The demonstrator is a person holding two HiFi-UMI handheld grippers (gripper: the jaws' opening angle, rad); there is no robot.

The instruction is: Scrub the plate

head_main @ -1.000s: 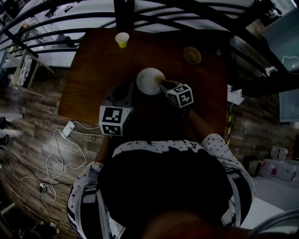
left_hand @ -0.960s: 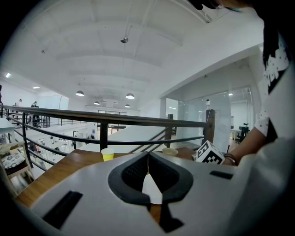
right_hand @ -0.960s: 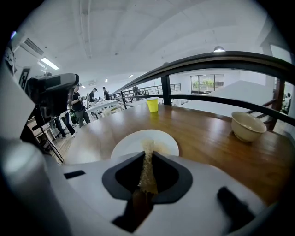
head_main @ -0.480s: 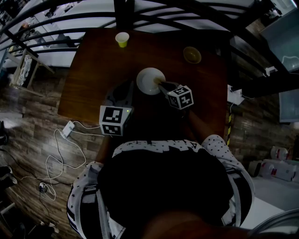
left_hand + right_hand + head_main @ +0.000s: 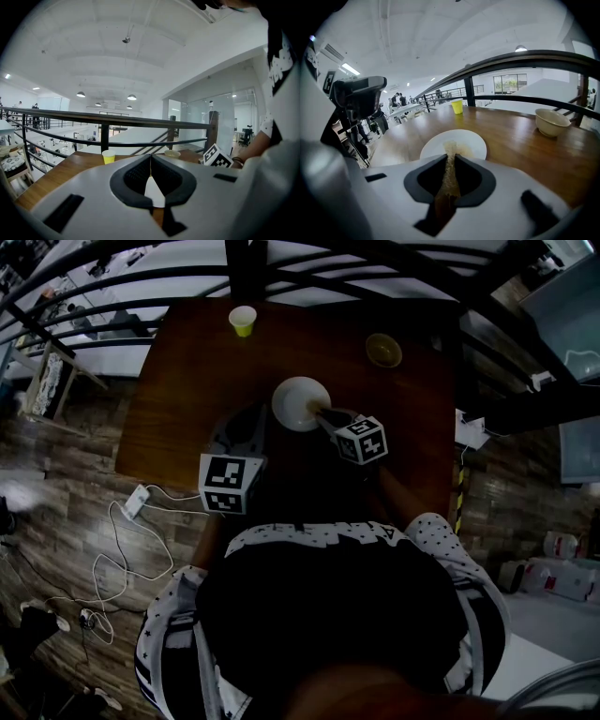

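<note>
A white plate (image 5: 296, 399) lies in the middle of the brown wooden table (image 5: 187, 381). My right gripper (image 5: 325, 414) reaches over the plate's near right rim, shut on a thin brown scrubbing pad (image 5: 449, 174). The pad's pale frayed tip lies on the plate (image 5: 471, 143), right in front of the right gripper (image 5: 450, 157). My left gripper (image 5: 251, 420) hovers just left of the plate, near the table's front edge. In the left gripper view its jaws (image 5: 150, 163) meet with nothing between them, and a sliver of the plate (image 5: 153, 193) shows below them.
A yellow paper cup (image 5: 243, 320) stands at the table's far edge, and a tan bowl (image 5: 383, 350) sits at the far right. A dark railing (image 5: 525, 58) runs behind the table. Cables and a power strip (image 5: 137, 499) lie on the floor to the left.
The right gripper has drawn back slightly toward me over the plate with the pad in it. The left gripper has stayed put.
</note>
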